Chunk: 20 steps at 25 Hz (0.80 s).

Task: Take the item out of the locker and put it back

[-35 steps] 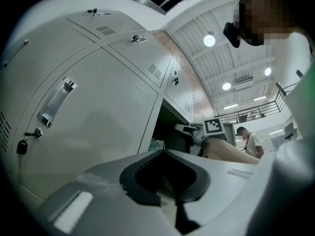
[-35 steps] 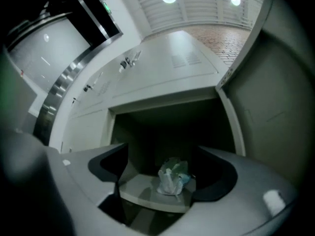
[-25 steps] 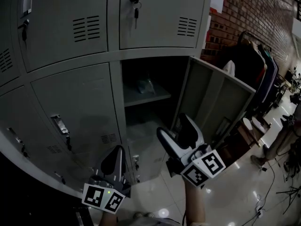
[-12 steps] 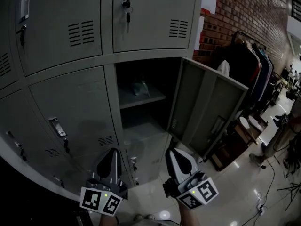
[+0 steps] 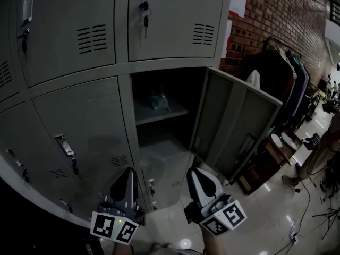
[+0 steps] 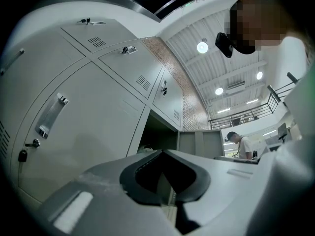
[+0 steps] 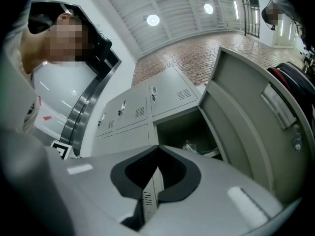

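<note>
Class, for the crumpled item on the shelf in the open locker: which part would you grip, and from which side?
Probably its raised upper folds: the crumpled item sits heaped on the shelf, so they stand clear. Come straight in through the open front of the locker; the door is swung out to the right and the other sides are closed.

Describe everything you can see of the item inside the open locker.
The item is a small, pale, crumpled-looking bundle, possibly clear plastic; the compartment is too dark to tell more. It lies on the upper shelf of the open locker, near the shelf's middle and back from its front edge. In the right gripper view it shows as a light, wrinkled lump in the same spot. Only the shelf touches it.
</note>
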Each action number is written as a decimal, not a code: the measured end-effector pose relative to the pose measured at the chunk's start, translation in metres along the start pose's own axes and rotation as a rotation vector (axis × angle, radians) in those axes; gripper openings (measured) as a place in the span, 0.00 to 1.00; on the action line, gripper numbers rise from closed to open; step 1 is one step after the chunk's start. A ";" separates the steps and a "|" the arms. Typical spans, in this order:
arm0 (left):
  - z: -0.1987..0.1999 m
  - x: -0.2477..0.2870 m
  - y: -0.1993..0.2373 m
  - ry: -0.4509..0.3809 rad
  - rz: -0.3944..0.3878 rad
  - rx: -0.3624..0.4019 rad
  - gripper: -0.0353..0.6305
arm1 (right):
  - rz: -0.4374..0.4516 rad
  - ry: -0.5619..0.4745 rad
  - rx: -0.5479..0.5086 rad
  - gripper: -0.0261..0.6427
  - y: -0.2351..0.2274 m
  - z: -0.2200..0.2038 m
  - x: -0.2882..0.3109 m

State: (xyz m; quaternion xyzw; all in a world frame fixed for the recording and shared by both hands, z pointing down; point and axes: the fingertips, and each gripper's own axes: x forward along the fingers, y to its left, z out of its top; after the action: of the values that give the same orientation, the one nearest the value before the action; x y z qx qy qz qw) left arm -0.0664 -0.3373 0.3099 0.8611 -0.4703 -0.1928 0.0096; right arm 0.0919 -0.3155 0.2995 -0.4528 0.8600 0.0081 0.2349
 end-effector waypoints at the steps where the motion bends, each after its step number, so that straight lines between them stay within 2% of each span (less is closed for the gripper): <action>1: -0.001 0.001 0.000 0.003 0.001 -0.004 0.06 | 0.000 0.000 0.001 0.04 -0.001 0.000 0.000; 10: -0.023 0.014 -0.010 0.045 0.004 -0.036 0.06 | 0.000 0.009 0.013 0.04 -0.013 0.005 -0.011; 13: -0.032 0.016 -0.021 0.064 -0.007 -0.052 0.06 | 0.011 0.014 0.044 0.04 -0.017 0.006 -0.019; 16: -0.038 0.010 -0.035 0.089 -0.025 -0.028 0.06 | 0.013 0.020 0.062 0.04 -0.019 0.002 -0.027; 20: -0.039 -0.013 -0.035 0.112 0.006 -0.042 0.06 | 0.035 0.042 0.126 0.04 -0.002 -0.010 -0.035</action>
State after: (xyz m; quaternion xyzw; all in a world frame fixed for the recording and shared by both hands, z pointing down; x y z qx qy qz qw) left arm -0.0311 -0.3137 0.3428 0.8688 -0.4676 -0.1539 0.0544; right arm 0.1065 -0.2919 0.3235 -0.4221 0.8714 -0.0517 0.2448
